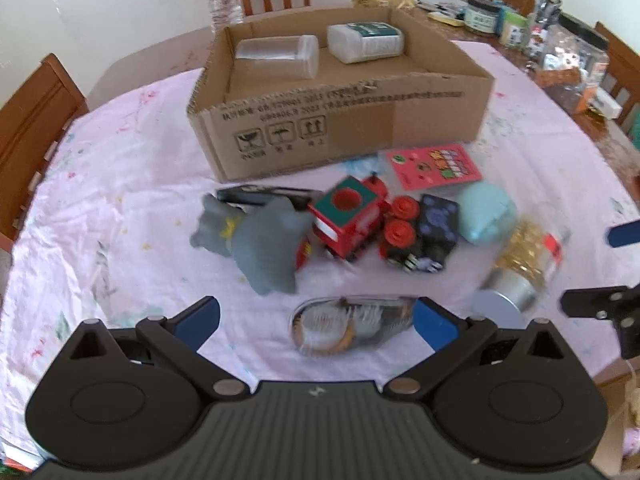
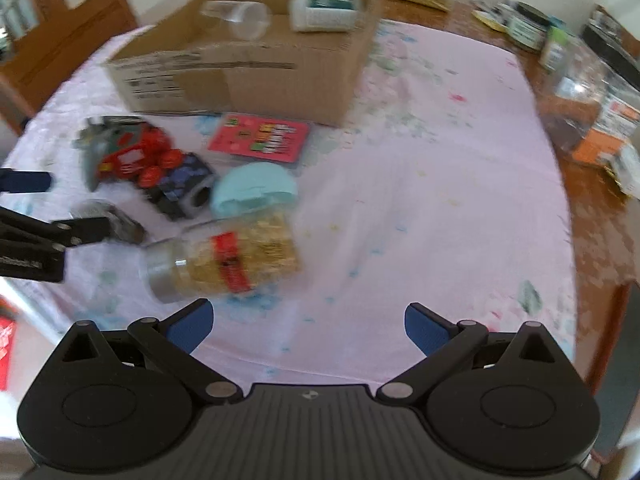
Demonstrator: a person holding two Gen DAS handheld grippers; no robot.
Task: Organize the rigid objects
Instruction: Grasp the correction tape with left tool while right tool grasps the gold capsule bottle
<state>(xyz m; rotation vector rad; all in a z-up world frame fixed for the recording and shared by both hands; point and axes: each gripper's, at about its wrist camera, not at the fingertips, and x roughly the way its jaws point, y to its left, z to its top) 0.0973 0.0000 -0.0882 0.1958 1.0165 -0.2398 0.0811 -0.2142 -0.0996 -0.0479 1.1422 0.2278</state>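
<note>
1. The left tongs point(image 1: 316, 322) are spread wide and hold nothing; they hover low over the pink-clothed tabletop point(image 1: 132, 208), with a small oval tin point(image 1: 344, 330) lying between the blue fingertips point(image 1: 202, 322), apparently untouched.
2. Left of the pile, a grey toy animal point(image 1: 256, 240) lies on its side against a red toy train point(image 1: 352, 220).
3. Just right of the train sits a dark patterned block point(image 1: 436, 232), then a pale blue rounded case point(image 1: 486, 212).
4. A pink card point(image 1: 434, 166) lies flat near the front wall of the cardboard box point(image 1: 340, 120).
5. Inside the box, a clear jar point(image 1: 280, 56) and a white bottle point(image 1: 366, 42) lie side by side.
6. A glass jar with golden contents point(image 2: 224, 260) lies on its side, just ahead of the right tongs' left fingertip.
7. The right tongs point(image 2: 308, 326) are likewise wide apart and empty, over bare cloth.
</note>
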